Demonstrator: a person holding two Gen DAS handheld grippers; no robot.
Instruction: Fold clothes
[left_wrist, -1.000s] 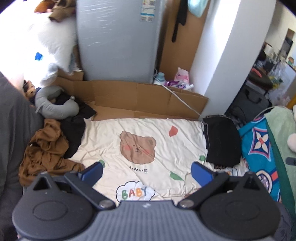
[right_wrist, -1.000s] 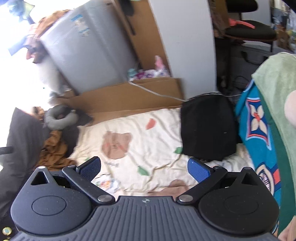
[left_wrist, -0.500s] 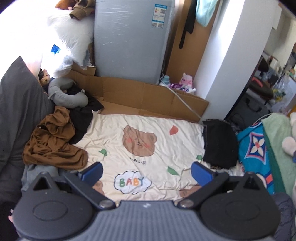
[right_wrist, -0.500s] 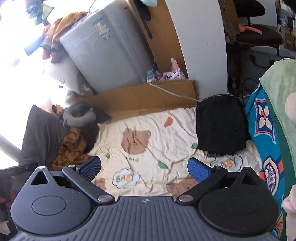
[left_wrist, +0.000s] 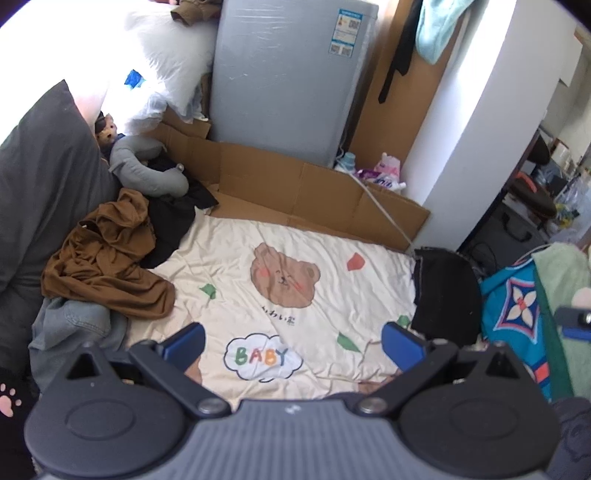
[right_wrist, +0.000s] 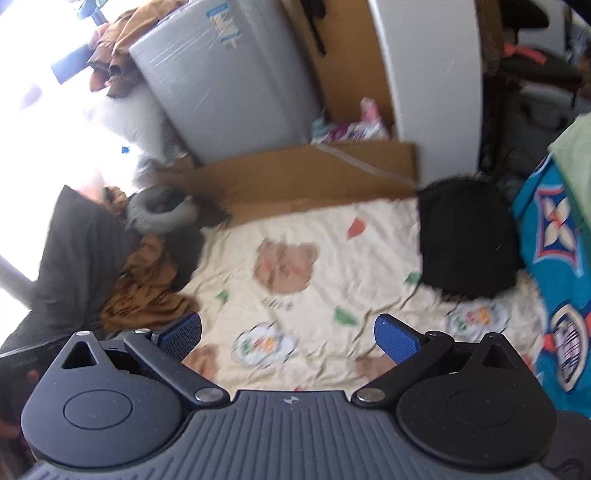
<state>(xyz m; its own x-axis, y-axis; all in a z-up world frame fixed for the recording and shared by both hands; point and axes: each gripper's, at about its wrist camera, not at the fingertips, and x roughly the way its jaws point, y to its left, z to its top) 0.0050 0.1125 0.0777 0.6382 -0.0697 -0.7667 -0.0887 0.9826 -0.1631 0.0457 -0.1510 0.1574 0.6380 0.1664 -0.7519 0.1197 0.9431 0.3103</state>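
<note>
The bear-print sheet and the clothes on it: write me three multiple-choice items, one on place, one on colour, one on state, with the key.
1. Where does the folded black garment lie on the bear-print sheet?
A. at its right edge
B. at its left edge
C. over the bear

2. What colour is the crumpled garment at the sheet's left edge?
A. red
B. brown
C. white

3. How do the left hand-held gripper and the right hand-held gripper stand?
A. both shut on cloth
B. one open, one shut
C. both open, holding nothing

Key: A, the black garment sits by the blue patterned cloth on the right; B, the heap beside the grey neck pillow is brown; C, each wrist view shows blue pads wide apart with only sheet between them.
</note>
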